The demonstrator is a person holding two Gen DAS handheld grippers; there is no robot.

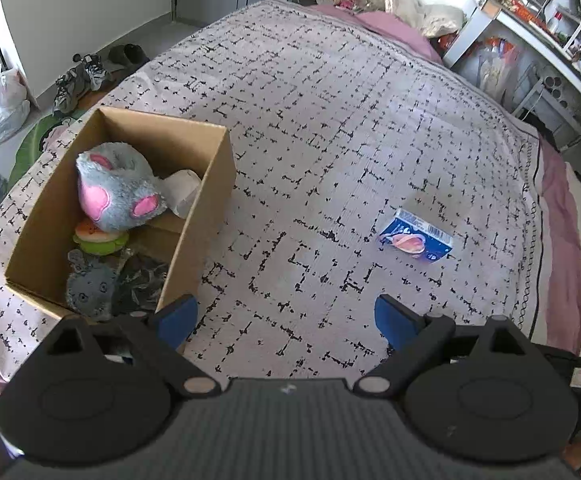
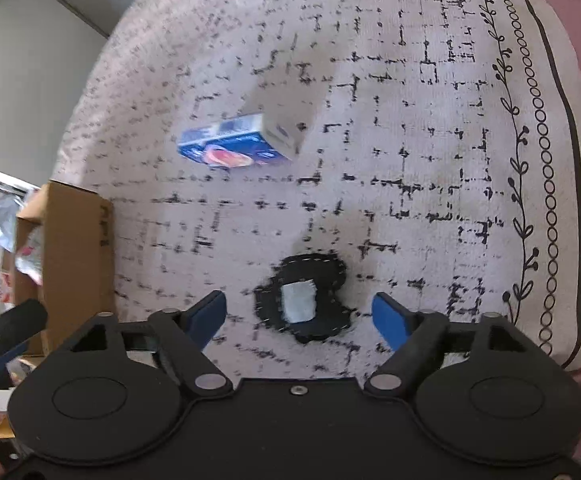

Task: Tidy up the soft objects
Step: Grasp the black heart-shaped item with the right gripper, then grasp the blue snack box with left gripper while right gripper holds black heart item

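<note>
A cardboard box stands on the patterned bedspread at the left. In it lie a grey and pink plush, a green and orange soft toy, a grey plush and a white soft item. My left gripper is open and empty beside the box's near right corner. My right gripper is open, its fingers on either side of a small black felt piece with a white label lying on the bedspread. A blue packet lies beyond it; it also shows in the left wrist view.
The box shows in the right wrist view at the left, with the left gripper's finger next to it. Shoes and plastic bags lie on the floor left of the bed. Cluttered shelves stand at the right.
</note>
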